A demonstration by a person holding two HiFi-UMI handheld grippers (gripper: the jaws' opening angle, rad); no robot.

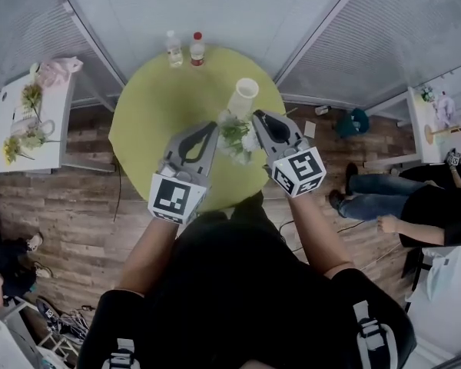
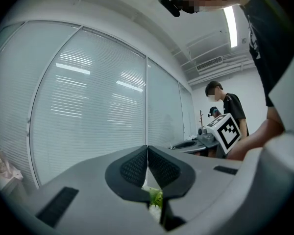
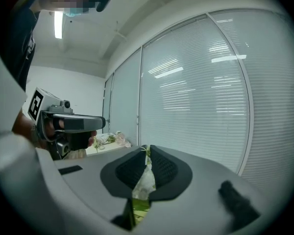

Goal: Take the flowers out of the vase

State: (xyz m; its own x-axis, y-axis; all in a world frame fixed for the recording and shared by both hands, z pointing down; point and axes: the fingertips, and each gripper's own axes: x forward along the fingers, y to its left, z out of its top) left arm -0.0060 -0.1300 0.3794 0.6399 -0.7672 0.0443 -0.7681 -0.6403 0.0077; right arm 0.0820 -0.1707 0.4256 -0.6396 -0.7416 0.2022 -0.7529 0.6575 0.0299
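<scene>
Here the right gripper (image 1: 256,116) (image 3: 147,149) was almost closed, its pads pinching the white-and-green flowers (image 1: 237,137) (image 3: 146,180). The left gripper (image 1: 213,127) (image 2: 147,148) was closed tip to tip just beside them; whether it held a stem I could not tell. The flowers were over the near right part of the round yellow-green table (image 1: 150,118), near the white vase (image 1: 244,96). Two bottles (image 1: 174,51) stood at its far edge, and blinds (image 3: 196,92) covered the windows.

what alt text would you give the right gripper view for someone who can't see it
The right gripper is shut on a white-and-green flower sprig, seen along its grey jaws. The left gripper shows at the left, and white window blinds fill the background.
</scene>
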